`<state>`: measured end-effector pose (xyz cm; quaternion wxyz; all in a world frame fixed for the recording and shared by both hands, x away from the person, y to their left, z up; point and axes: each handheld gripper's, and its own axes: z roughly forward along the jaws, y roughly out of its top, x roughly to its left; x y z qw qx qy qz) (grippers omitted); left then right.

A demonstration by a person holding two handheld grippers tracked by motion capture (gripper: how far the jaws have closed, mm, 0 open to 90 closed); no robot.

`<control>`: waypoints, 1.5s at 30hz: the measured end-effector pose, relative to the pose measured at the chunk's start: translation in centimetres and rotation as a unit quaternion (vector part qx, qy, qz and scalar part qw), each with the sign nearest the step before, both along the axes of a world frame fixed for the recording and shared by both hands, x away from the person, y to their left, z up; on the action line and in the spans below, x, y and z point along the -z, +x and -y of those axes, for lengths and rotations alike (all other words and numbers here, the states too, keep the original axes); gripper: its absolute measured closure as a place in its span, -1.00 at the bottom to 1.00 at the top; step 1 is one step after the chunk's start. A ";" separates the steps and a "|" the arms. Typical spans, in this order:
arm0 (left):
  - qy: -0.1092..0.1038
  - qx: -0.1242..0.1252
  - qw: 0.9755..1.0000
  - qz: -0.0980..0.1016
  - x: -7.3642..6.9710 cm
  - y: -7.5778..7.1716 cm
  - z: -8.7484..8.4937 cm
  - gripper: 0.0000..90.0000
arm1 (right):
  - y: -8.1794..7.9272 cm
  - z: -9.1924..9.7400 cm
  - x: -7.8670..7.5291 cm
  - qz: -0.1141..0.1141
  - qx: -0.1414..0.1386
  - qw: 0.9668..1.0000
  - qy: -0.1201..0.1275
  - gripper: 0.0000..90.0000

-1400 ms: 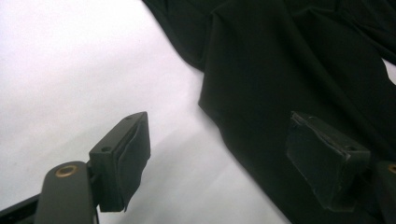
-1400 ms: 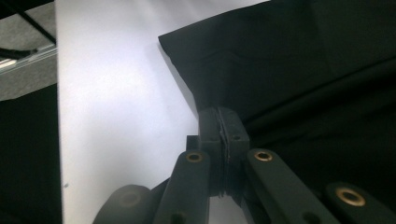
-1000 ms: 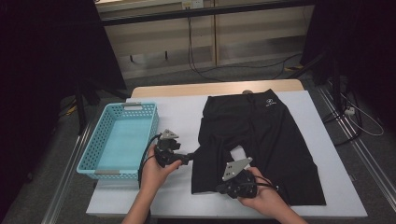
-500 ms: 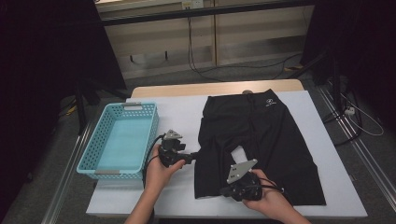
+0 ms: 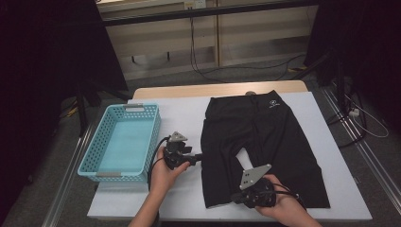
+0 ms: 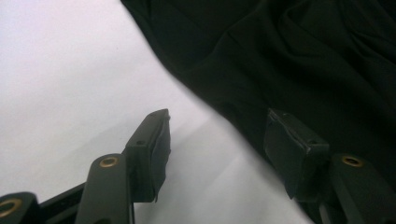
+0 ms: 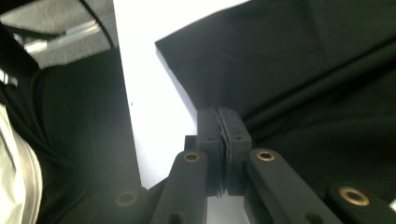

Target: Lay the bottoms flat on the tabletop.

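While the black shorts (image 5: 262, 146) lie flat on the white worktop (image 5: 184, 118) beside the blue basket (image 5: 122, 142), from above the left tongs (image 5: 201, 156) have crept to their side edge; in the left gripper view the jaws, just narrowing, straddle that edge unclamped; in the right gripper view the right tongs (image 7: 222, 116) are pinched on the hem, likely ready to fold

1. From my remote station, I see the shorts (image 5: 265, 146) lying flat on the bench (image 5: 184, 118), right of centre, waistband at the far edge.
2. The basket (image 5: 90, 158) sits on the bench's left part, well apart from the shorts.
3. My left gripper (image 5: 191, 157) lies between basket and shorts, at the shorts' left edge.
4. My right gripper (image 5: 235, 197) is at the shorts' near hem.
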<state>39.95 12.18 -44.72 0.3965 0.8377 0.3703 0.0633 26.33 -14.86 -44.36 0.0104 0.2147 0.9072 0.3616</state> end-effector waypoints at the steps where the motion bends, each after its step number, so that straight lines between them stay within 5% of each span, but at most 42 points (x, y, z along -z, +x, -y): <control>1: -0.003 -0.003 1.000 -0.001 0.0 0.0 -0.1 -0.09 | 0.0 -0.2 0.1 0.002 -0.001 1.000 -0.006 0.91; 7: -0.010 -0.010 1.000 0.008 -0.6 0.1 -0.5 -0.27 | -0.1 -1.9 0.1 0.034 0.003 0.999 0.021 0.44; 12: -0.013 -0.015 1.000 0.010 -0.8 0.1 -0.6 -0.41 | 0.0 -4.7 0.6 0.063 0.006 0.998 0.028 0.32; 17: -0.012 -0.018 1.000 0.011 -0.8 0.1 -0.8 -0.42 | 0.3 -6.4 1.3 0.062 0.015 0.997 0.036 0.27; 25: -0.015 -0.017 1.000 0.012 -0.9 0.1 -0.8 -0.43 | 0.3 -6.7 1.4 0.073 0.015 0.997 0.035 0.95; 32: -0.012 -0.017 1.000 0.008 -0.7 0.1 -0.7 -0.41 | 0.1 -6.5 0.9 0.044 0.009 0.998 0.043 1.00; 45: -0.006 -0.020 1.000 0.000 0.0 0.2 0.0 -0.24 | -0.9 -6.2 0.4 0.032 -0.016 0.998 0.050 1.00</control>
